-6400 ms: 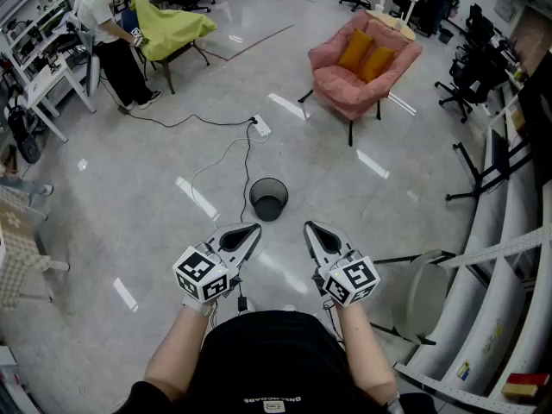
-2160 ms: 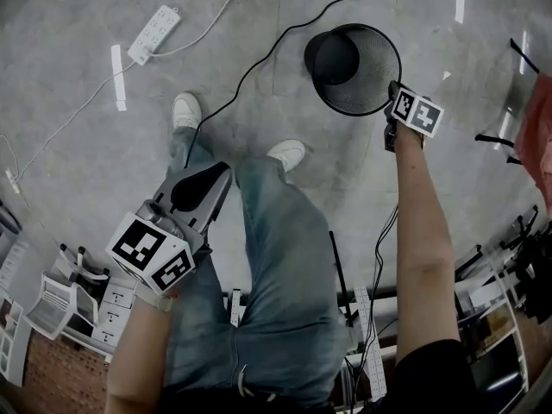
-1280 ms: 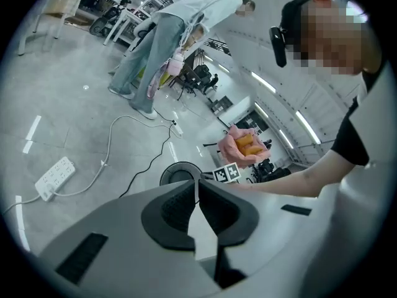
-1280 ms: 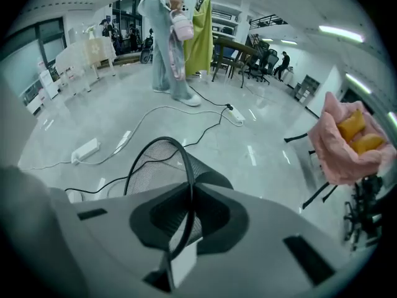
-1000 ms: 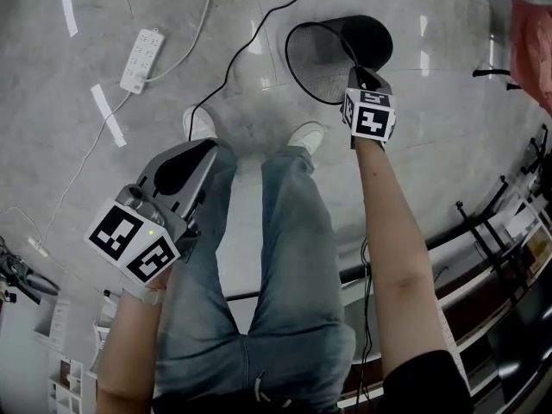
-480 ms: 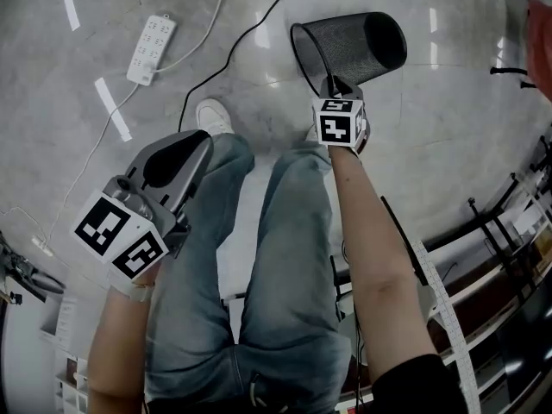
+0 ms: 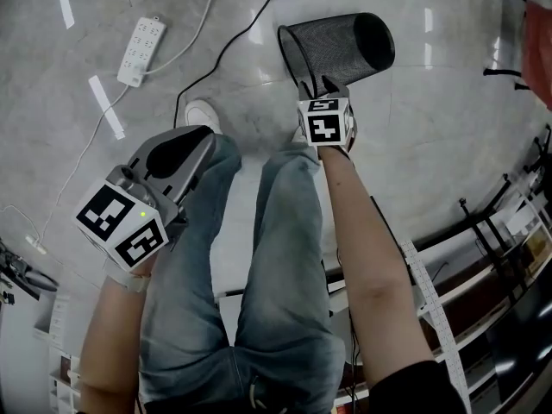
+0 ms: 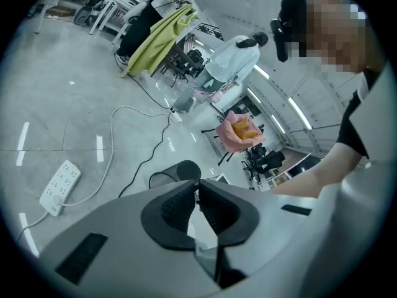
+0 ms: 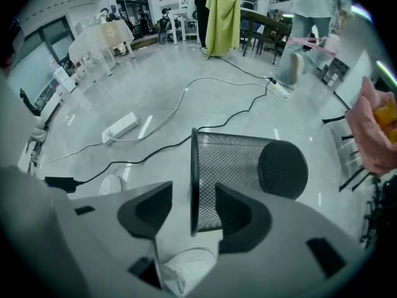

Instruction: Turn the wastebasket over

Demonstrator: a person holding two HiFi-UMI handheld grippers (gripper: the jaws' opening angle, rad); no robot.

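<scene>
The black mesh wastebasket lies on its side on the grey floor, its open mouth toward my feet and its solid base away. My right gripper points steeply down at the near rim. Its jaws are opening, and the rim stands between them in the right gripper view, with a gap on the left pad's side. There the wastebasket fills the middle, just past the right gripper. My left gripper hangs shut and empty over my left knee. In the left gripper view, the wastebasket shows beyond the left gripper.
A white power strip and black and white cables lie on the floor left of the basket. My shoe stands near the rim. A pink armchair is farther off. Shelving and rails run along the right.
The basket has swung from tilted to lying flat on its side. My right gripper has come back toward my feet with the rim, and its jaws have spread. The left gripper has sunk slightly.
</scene>
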